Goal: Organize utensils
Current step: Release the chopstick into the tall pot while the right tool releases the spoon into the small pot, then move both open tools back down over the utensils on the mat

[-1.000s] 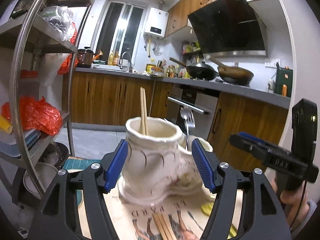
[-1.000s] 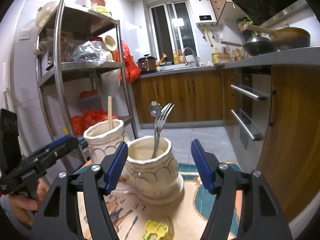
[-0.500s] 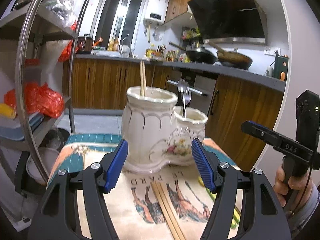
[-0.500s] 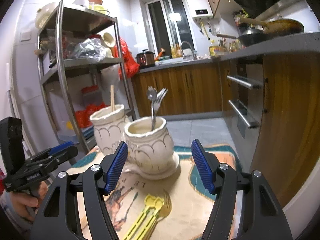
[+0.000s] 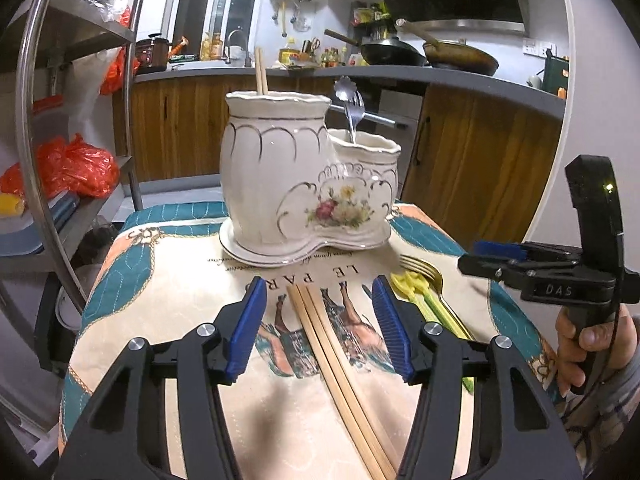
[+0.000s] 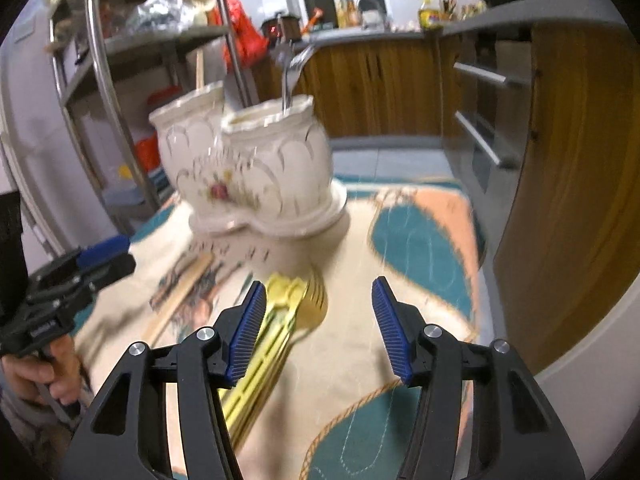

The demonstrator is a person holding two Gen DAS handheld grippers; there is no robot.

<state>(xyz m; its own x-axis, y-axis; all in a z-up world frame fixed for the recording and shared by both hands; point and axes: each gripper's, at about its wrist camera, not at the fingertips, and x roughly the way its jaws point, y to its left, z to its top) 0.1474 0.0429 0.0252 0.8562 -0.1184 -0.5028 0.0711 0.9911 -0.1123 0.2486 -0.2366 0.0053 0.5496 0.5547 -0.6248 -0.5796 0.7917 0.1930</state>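
Note:
A white ceramic two-cup holder point(image 5: 304, 184) stands on the printed cloth point(image 5: 180, 292); it also shows in the right wrist view point(image 6: 256, 168). Its tall cup holds chopsticks point(image 5: 261, 70), its low cup a metal fork and spoon point(image 5: 352, 108). A pair of wooden chopsticks point(image 5: 336, 364) lies on the cloth between the fingers of my open, empty left gripper point(image 5: 318, 330). A gold fork point(image 5: 420, 272) and yellow plastic utensils point(image 6: 276, 320) lie to the right. My right gripper point(image 6: 318, 330) is open and empty, with the yellow utensils by its left finger.
A steel shelf rack point(image 5: 36, 160) with red bags stands left of the table. Wooden kitchen cabinets point(image 6: 568, 168) and an oven front stand close on the right. The table drops off at its edges point(image 5: 80, 320).
Both grippers have pulled back and tilted down from the holder. The loose chopsticks now lie between my left fingers, and the yellow utensils have come near my right gripper.

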